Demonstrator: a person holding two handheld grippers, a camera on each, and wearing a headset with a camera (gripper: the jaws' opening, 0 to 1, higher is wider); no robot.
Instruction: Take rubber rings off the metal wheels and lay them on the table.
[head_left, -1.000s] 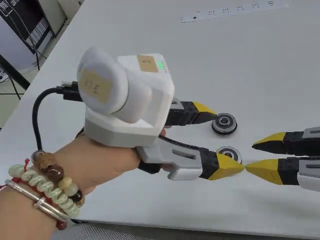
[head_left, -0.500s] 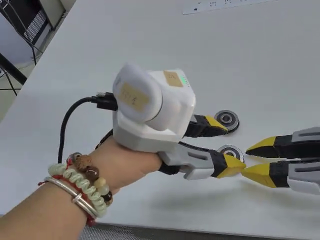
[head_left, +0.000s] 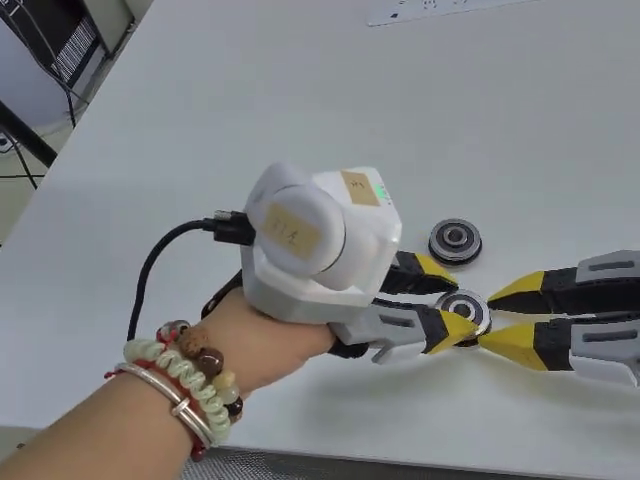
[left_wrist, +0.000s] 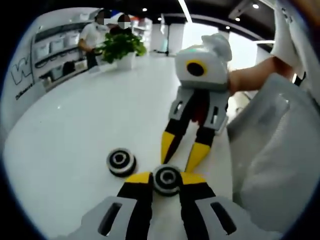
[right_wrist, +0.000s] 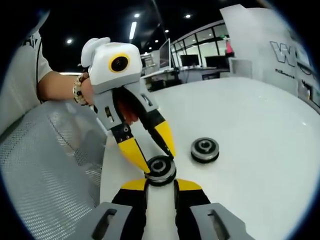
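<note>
Two metal wheels with dark rubber rings lie flat on the white table. The near wheel (head_left: 462, 309) (left_wrist: 167, 179) (right_wrist: 160, 170) sits between the yellow tips of my left gripper (head_left: 463, 300) (left_wrist: 165, 178), whose jaws press its two sides. My right gripper (head_left: 490, 316) (right_wrist: 161, 185) faces it from the other side, open, its tips just short of the wheel's rim. The second wheel (head_left: 455, 241) (left_wrist: 121, 162) (right_wrist: 205, 149) lies free a little farther back.
A white power strip (head_left: 440, 8) lies at the table's (head_left: 300, 110) far edge. The table's near edge runs close under both grippers. A black cable (head_left: 160, 262) trails from the left gripper. Shelves, a potted plant (left_wrist: 120, 46) and people stand beyond the table.
The left gripper's jaws have narrowed from a wide spread and settled around the near wheel. The right gripper has edged closer to the same wheel, still open.
</note>
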